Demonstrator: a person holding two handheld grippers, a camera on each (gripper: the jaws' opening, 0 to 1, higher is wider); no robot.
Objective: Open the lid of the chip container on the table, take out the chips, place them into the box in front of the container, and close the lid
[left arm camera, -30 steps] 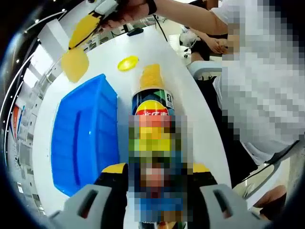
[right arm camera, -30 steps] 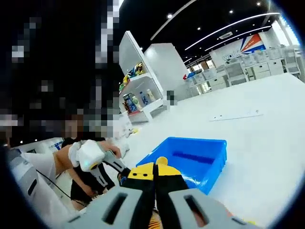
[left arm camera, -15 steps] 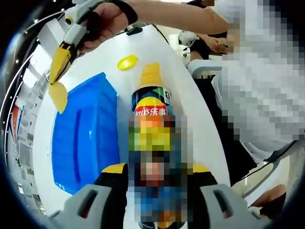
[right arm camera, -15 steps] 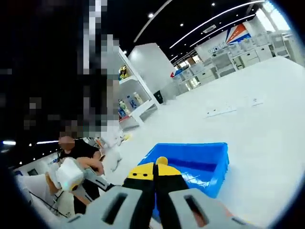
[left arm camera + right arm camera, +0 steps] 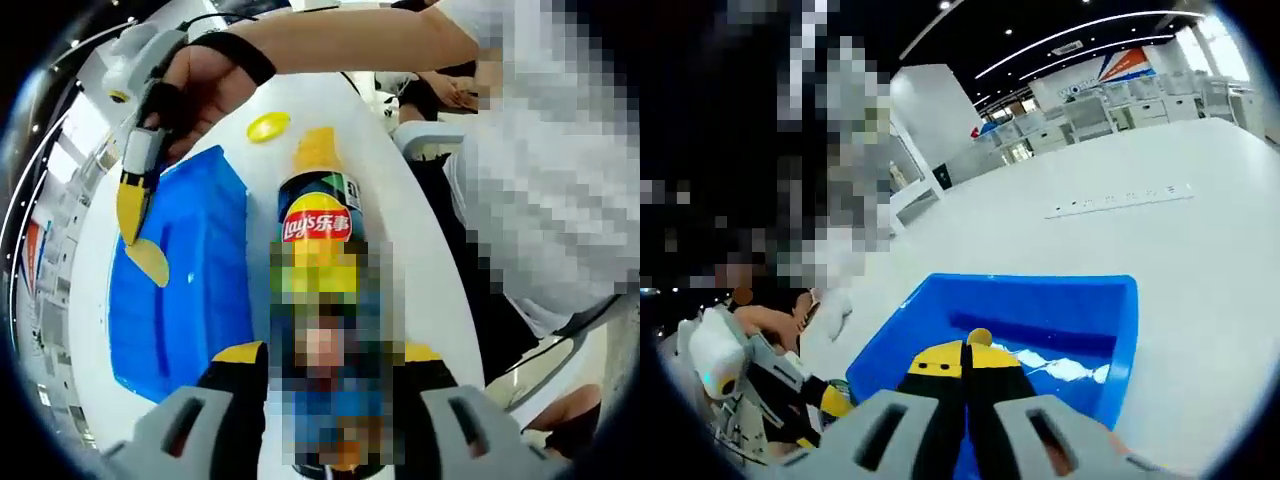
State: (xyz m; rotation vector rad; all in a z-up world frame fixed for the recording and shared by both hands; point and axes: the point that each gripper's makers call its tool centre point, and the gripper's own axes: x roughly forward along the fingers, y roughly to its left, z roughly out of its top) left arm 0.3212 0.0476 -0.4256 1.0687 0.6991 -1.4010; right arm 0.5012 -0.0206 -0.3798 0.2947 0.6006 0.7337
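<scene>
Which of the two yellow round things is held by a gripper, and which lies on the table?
The chip is pinched by the right gripper over the blue box; the yellow lid lies on the table, beyond the can.

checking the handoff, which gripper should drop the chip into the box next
Right. The right gripper already pinches a chip over the blue box, while the left gripper is clamped on the chip container.

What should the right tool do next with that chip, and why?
Probably open and drop it: the right tool holds a chip just above the blue box, while the left tool grips the open can.
</scene>
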